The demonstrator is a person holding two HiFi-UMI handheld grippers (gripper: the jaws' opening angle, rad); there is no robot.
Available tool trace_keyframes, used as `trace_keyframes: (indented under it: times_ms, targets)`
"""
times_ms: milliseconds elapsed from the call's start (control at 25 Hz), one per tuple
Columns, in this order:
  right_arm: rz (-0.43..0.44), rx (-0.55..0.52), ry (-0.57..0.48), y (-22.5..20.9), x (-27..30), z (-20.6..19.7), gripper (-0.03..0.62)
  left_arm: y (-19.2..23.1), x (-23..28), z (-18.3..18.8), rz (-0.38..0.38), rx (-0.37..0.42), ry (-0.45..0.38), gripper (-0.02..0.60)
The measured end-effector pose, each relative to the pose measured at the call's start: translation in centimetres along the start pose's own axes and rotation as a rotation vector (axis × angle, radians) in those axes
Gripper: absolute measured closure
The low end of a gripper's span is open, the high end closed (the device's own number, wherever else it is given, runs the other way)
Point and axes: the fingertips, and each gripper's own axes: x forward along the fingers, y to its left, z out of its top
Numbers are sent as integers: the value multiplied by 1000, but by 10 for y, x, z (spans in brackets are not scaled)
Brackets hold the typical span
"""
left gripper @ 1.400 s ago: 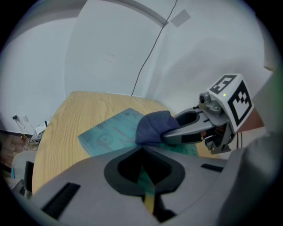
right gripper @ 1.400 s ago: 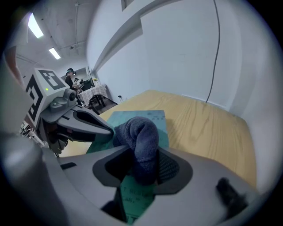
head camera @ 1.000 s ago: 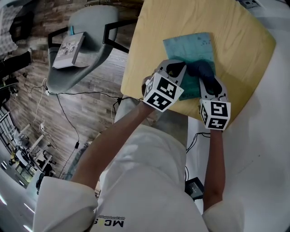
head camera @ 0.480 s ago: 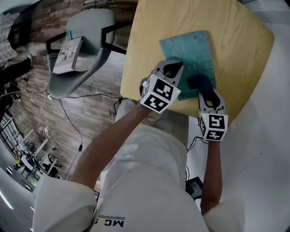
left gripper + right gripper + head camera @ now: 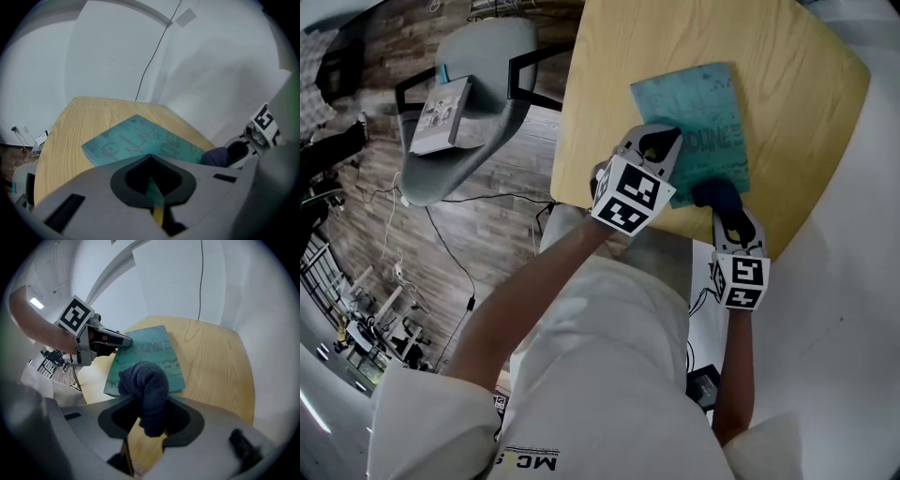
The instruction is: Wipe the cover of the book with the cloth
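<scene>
Both jaw pairs are closed, left gripper [image 5: 659,143] on the book [image 5: 698,108] corner, right gripper [image 5: 727,210] on the cloth [image 5: 715,192], which could slip off the cover's near edge.

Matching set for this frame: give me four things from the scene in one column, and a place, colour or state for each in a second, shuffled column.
1. book
2. cloth
3. left gripper
4. chair

A. grey, beside the table, with a booklet on its seat
B. teal, lying flat on the wooden table
C. dark blue, between the jaws of the right gripper
D. at the book's left edge

Pairs: 1-B; 2-C; 3-D; 4-A
</scene>
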Motion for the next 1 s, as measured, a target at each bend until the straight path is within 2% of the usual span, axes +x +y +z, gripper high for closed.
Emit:
trace_keyframes:
  times_ms: [120,280,400,520,760,1000]
  targets:
    - [-20,3,9,0,-9,-6,434,1,0,1,-2,-4,-3,572]
    - [20,19,-20,8,-18,-1,436,1,0,0,-18,-12,-6,572]
    - [40,5,-52,11,-25,13,436,-2,-3,2,-40,-37,-18,572]
    - [49,-20,-92,11,-26,34,436,-2,-12,15,-47,-61,-66,572]
    - [85,-80,-165,20,-15,80,436,20,-28,40,14,-88,-116,572]
    - [106,-133,-219,38,10,120,436,51,-44,38,98,-118,-129,572]
